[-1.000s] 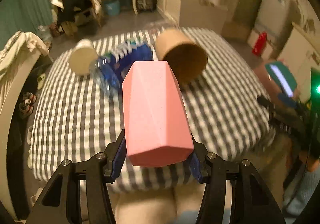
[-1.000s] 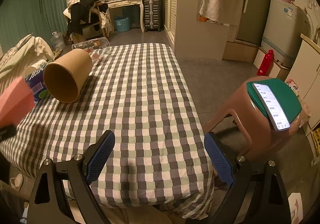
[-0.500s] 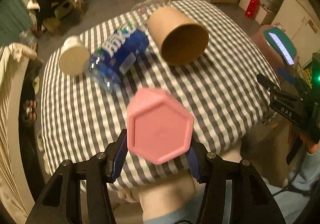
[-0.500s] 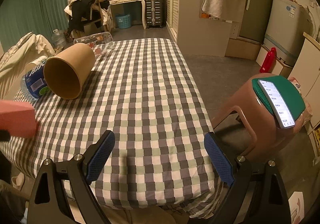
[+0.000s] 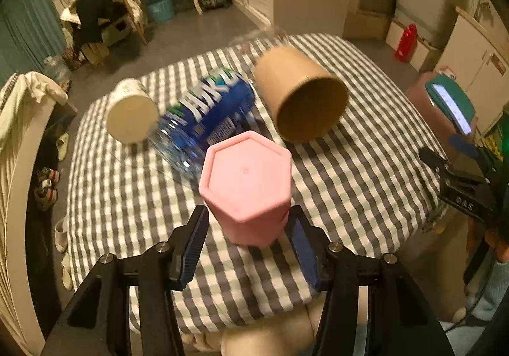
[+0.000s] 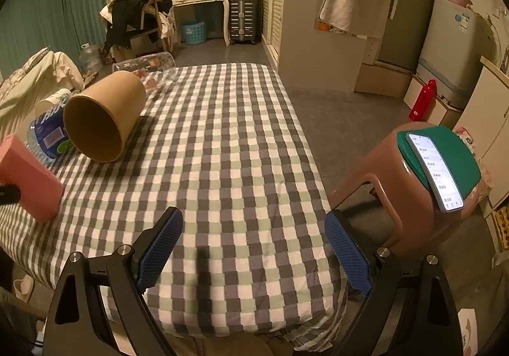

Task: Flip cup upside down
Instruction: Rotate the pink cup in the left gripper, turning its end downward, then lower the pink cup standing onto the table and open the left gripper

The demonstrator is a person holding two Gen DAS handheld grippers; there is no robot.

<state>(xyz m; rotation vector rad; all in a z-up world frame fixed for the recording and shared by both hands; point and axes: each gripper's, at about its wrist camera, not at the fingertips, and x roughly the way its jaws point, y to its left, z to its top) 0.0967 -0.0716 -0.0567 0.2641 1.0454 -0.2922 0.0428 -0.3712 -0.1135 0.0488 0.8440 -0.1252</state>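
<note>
The pink hexagonal cup (image 5: 246,187) stands base up on the checked tablecloth (image 5: 350,184), near the front left of the table. My left gripper (image 5: 248,247) is open, with a blue pad on each side of the cup's lower part and a small gap to it. The cup also shows at the left edge of the right wrist view (image 6: 30,176), leaning. My right gripper (image 6: 251,247) is open and empty above the table's near right edge.
A brown paper cup (image 5: 302,95) lies on its side behind the pink cup. A blue-labelled bottle (image 5: 206,111) and a white cup (image 5: 132,114) lie to its left. A clear container (image 6: 149,65) lies at the far edge. A stool (image 6: 413,190) with a phone (image 6: 435,171) stands to the right.
The left gripper turned the pink cup from pointing forward to base up, lowered it to the cloth, and its jaws have opened off it. The right gripper stayed put.
</note>
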